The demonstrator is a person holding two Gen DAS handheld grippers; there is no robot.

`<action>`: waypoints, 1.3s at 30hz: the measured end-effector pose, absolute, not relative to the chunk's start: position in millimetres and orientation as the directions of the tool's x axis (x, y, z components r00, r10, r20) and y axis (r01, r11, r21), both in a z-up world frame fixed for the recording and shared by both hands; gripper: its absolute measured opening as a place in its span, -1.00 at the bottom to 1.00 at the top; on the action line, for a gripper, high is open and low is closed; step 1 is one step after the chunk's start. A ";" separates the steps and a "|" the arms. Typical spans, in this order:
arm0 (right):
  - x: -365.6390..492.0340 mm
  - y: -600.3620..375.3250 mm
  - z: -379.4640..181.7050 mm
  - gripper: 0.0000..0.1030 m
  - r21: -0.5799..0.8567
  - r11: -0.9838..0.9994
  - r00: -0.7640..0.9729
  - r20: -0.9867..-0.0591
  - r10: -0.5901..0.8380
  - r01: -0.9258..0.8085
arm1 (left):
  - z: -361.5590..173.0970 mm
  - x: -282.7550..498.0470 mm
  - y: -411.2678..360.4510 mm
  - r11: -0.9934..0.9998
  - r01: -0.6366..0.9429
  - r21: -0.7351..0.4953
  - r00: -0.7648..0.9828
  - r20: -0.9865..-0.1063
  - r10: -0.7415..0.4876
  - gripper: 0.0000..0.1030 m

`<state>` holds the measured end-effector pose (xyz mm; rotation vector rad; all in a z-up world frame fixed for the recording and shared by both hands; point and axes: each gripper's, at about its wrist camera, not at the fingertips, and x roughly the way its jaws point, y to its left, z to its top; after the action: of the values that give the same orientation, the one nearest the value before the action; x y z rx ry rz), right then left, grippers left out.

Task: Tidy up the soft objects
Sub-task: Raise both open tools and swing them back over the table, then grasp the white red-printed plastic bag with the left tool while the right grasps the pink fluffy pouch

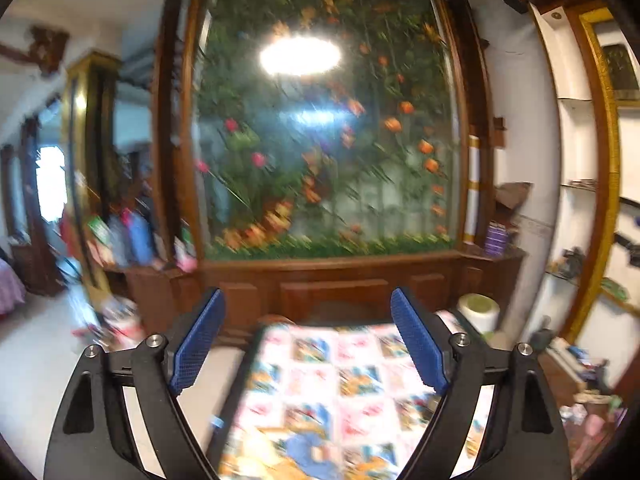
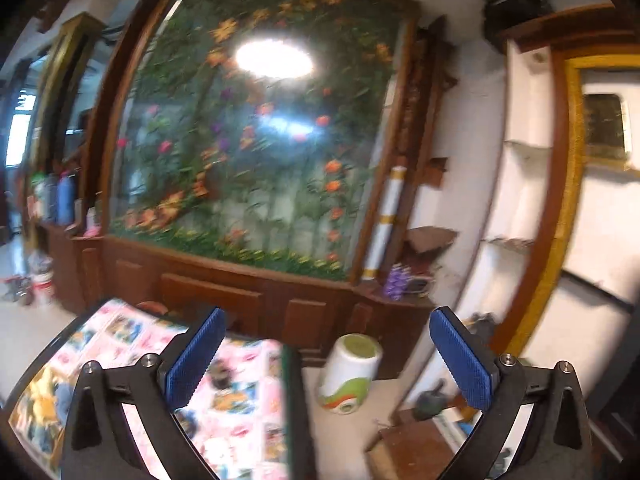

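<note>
Presently, an entry for both my tongs, taken from blurred views.

Left tongs [image 1: 308, 344]: spread wide, nothing between the blue pads; raised above the bench and aimed at the far wall, I judge because nothing is chosen yet.

Right tongs [image 2: 328, 360]: likewise wide and empty; off the bench's right edge, over the floor.

Bench [image 1: 240, 364]: dark-rimmed; its top covered by a patterned cloth [image 1: 340, 384] of pink and blue cartoon squares, lying flat.

Soft objects: the cloth is the only soft thing I can make out; nothing else shows on it, though blur may hide small things.

White bin [image 2: 350, 376]: round, green-marked, on the floor just beside the bench; contents hidden; a likely receptacle, in my judgement.

Flower display case [image 1: 324, 120]: glass-fronted, against the wall; artificial flowers and greenery inside.
</note>
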<state>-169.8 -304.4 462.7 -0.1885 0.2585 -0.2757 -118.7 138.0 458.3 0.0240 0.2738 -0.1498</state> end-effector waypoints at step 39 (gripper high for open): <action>-22.0 -218.2 63.6 0.18 0.401 0.903 0.501 -0.755 0.422 -0.156 | 88.3 -65.4 61.5 0.888 0.342 -0.306 0.540 -0.710 -0.452 0.65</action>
<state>-22.0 -218.2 63.6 0.2977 0.9883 0.3557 -65.4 61.5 88.3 -0.1358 0.8824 -0.4740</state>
